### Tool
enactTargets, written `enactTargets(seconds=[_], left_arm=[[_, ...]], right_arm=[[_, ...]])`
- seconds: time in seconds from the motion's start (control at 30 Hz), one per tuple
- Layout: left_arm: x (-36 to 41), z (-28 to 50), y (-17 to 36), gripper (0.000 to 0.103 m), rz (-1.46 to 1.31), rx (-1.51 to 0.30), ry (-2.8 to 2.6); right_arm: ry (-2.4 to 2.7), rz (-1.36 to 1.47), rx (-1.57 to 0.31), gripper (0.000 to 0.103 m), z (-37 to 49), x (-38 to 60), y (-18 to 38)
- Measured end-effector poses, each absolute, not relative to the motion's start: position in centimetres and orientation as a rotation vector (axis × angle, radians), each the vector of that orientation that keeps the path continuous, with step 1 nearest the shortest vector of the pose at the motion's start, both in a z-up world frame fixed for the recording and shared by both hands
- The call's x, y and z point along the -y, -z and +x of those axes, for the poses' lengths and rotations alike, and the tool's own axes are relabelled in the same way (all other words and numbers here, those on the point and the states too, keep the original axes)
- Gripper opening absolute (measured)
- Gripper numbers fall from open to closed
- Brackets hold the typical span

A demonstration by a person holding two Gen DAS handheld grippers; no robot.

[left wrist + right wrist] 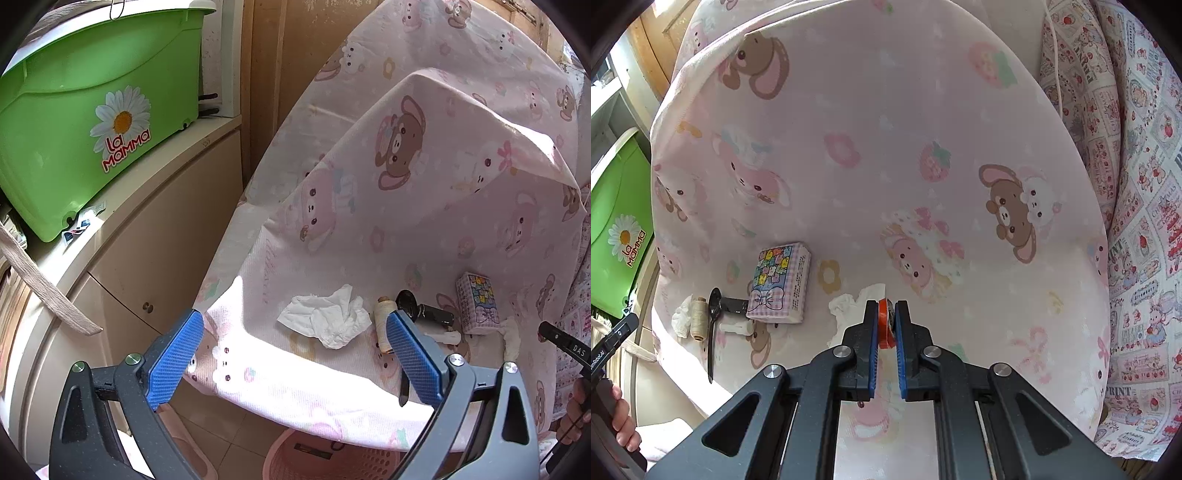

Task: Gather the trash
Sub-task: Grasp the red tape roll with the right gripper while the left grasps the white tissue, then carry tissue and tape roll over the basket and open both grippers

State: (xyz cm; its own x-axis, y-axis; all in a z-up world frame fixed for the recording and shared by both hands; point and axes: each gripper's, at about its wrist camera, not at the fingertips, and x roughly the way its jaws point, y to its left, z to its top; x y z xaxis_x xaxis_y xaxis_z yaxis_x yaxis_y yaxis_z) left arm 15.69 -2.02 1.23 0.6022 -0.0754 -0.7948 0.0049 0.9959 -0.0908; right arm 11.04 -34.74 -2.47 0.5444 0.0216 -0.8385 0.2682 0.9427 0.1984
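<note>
Two grippers work over a bed covered by a pink cartoon-print sheet. The left gripper is spread wide with nothing between its blue pads, hovering just short of a crumpled white tissue that lies near the bed's edge. The right gripper is pressed nearly together, pinching a small orange-red scrap, apparently a wrapper, which sits edge-on between the pads. A second crumpled tissue lies on the sheet just beyond and to the left of the right gripper.

Non-trash items sit close by: a spool of thread, a black spoon, a small dark cylinder, a white plastic piece and a patterned tissue pack. A pink perforated basket stands on the floor below the bed's edge and is probably the bin. A green tub rests on a cabinet at the left.

Risks, as judged from this arrangement:
- The wrapper is thin and held by a narrow margin; it could slip out during transfer.
- The left gripper's right finger is near the spool, so closing on the tissue could knock or catch it.
- The soft sheet could be pinched along with the tissue.
- The tissue lies near the edge and could be nudged onto the floor beside the basket.
</note>
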Motion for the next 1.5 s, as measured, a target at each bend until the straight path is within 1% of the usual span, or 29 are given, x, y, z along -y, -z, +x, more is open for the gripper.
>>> enactTargets(seconds=[0.23, 0.27, 0.3, 0.37, 0.47, 0.53, 0.67, 0.73, 0.8, 0.83, 0.87, 0.9, 0.93, 0.97, 1.0, 1.07, 1.13, 1.27, 1.5], left_arm=[[2.8, 17.4, -0.1, 0.100, -0.072, -0.988, 0.078], [2.8, 17.8, 0.2, 0.098, -0.088, -1.008, 0.094], [2.7, 18.3, 0.6, 0.095, -0.108, -1.040, 0.115], [2.4, 19.3, 1.5, 0.078, -0.172, -1.106, 0.159], [2.1, 20.5, 2.8, 0.070, -0.253, -1.167, 0.192], [2.6, 21.0, 3.2, 0.070, -0.232, -1.177, 0.191], [4.1, 21.7, 4.0, 0.075, -0.111, -1.171, 0.108], [4.5, 21.7, 4.7, 0.075, -0.101, -1.192, 0.103], [4.8, 21.6, 5.1, 0.073, -0.095, -1.201, 0.112], [5.0, 21.6, 5.3, 0.067, -0.087, -1.202, 0.108], [5.0, 21.6, 5.3, 0.055, -0.071, -1.195, 0.096], [5.2, 21.6, 5.3, 0.045, -0.051, -1.182, 0.081], [5.2, 21.6, 5.2, 0.031, -0.045, -1.177, 0.080], [5.2, 21.7, 5.2, 0.023, -0.059, -1.178, 0.096], [5.1, 21.6, 5.1, 0.019, -0.073, -1.179, 0.103], [4.8, 21.4, 4.8, 0.015, -0.085, -1.168, 0.099], [4.4, 21.1, 4.2, 0.015, -0.092, -1.150, 0.093], [3.5, 19.8, 2.4, 0.014, -0.117, -1.095, 0.108], [2.6, 16.7, -1.3, 0.015, -0.065, -0.937, 0.063]], right_arm=[[0.145, 0.324, -0.986, 0.009, 10.7, 35.2, 2.1], [0.140, 0.328, -0.991, 0.009, 10.7, 35.3, 2.2], [0.132, 0.330, -0.996, 0.009, 10.8, 35.2, 2.2], [0.120, 0.321, -1.000, 0.009, 10.8, 34.8, 2.2], [0.110, 0.291, -1.004, 0.009, 11.0, 34.2, 2.2], [0.108, 0.285, -1.007, 0.009, 11.0, 34.0, 2.2], [0.100, 0.294, -1.013, 0.009, 11.1, 34.0, 2.3], [0.102, 0.292, -1.013, 0.009, 11.1, 34.0, 2.3], [0.108, 0.287, -1.014, 0.009, 11.2, 34.1, 2.3], [0.110, 0.287, -1.015, 0.009, 11.2, 34.1, 2.3], [0.108, 0.290, -1.015, 0.009, 11.2, 34.2, 2.3], [0.106, 0.292, -1.016, 0.009, 11.2, 34.2, 2.3], [0.105, 0.290, -1.015, 0.009, 11.2, 34.3, 2.2], [0.103, 0.287, -1.015, 0.009, 11.2, 34.2, 2.3], [0.102, 0.283, -1.015, 0.009, 11.2, 34.2, 2.3], [0.106, 0.279, -1.015, 0.009, 11.1, 34.2, 2.3], [0.105, 0.282, -1.015, 0.009, 11.0, 34.3, 2.3], [0.101, 0.272, -1.006, 0.009, 10.8, 34.1, 2.1], [0.097, 0.264, -1.007, 0.009, 10.6, 33.6, 2.2]])
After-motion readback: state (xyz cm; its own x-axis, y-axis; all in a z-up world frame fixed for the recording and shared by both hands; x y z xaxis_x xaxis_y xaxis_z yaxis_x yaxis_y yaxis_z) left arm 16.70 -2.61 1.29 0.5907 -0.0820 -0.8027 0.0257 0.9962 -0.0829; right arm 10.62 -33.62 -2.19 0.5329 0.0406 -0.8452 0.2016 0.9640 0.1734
